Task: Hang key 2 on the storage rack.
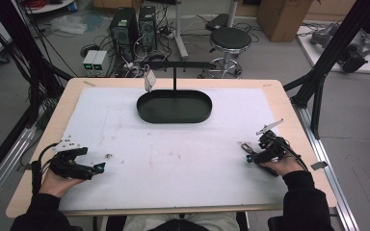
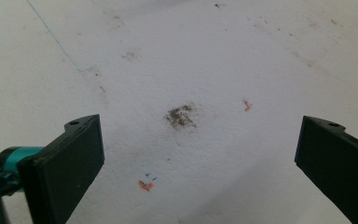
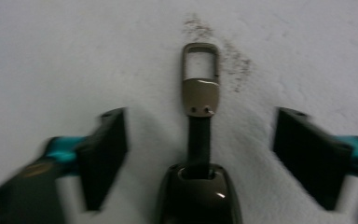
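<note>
Two tongs: I see both spread.
Right tongs [image 3: 200, 154]: straddling my metal key fob [image 3: 199, 135], not pinching it.
Left tongs [image 2: 200, 163]: spread over bare tabletop [image 2: 177, 56].

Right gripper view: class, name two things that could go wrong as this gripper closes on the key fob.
1. The fob is narrow and glossy, lying flat on the mat; the open right gripper might pinch it askew, so it slips.
2. The view is blurred, so the closing may be mistimed.
</note>
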